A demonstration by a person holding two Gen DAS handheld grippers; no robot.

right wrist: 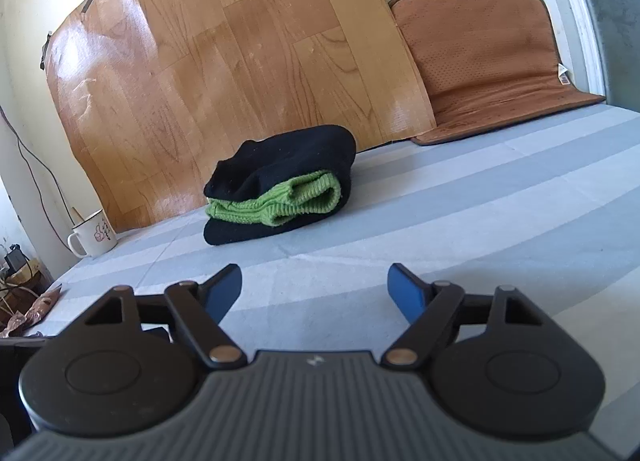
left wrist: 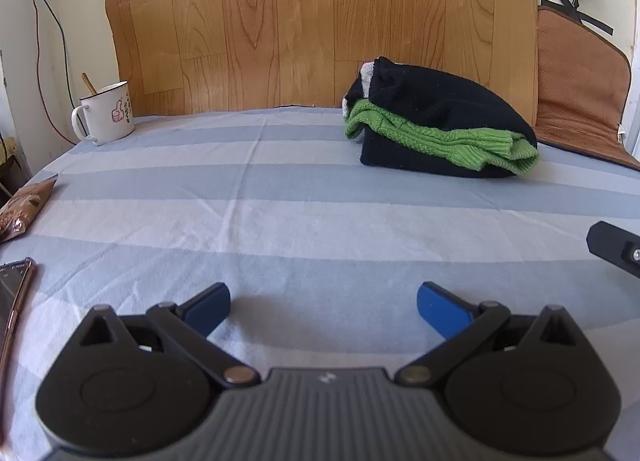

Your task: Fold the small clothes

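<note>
A folded pile of knitwear, black [left wrist: 436, 109] with a green knit piece [left wrist: 444, 141] sandwiched in it, lies on the blue-and-white striped sheet [left wrist: 280, 213] near the back wall. It also shows in the right wrist view [right wrist: 280, 165], with the green piece [right wrist: 280, 201] in the middle. My left gripper [left wrist: 324, 301] is open and empty, well short of the pile. My right gripper [right wrist: 316, 285] is open and empty, also short of the pile. A black part of the right gripper [left wrist: 616, 247] shows at the right edge of the left wrist view.
A white enamel mug [left wrist: 108, 113] stands at the back left, also in the right wrist view [right wrist: 94, 239]. A brown snack packet [left wrist: 24, 205] and a phone [left wrist: 14, 293] lie at the left edge. A brown cushion [right wrist: 488, 61] leans on the wall at the right. A wood-pattern sheet [left wrist: 320, 21] covers the wall.
</note>
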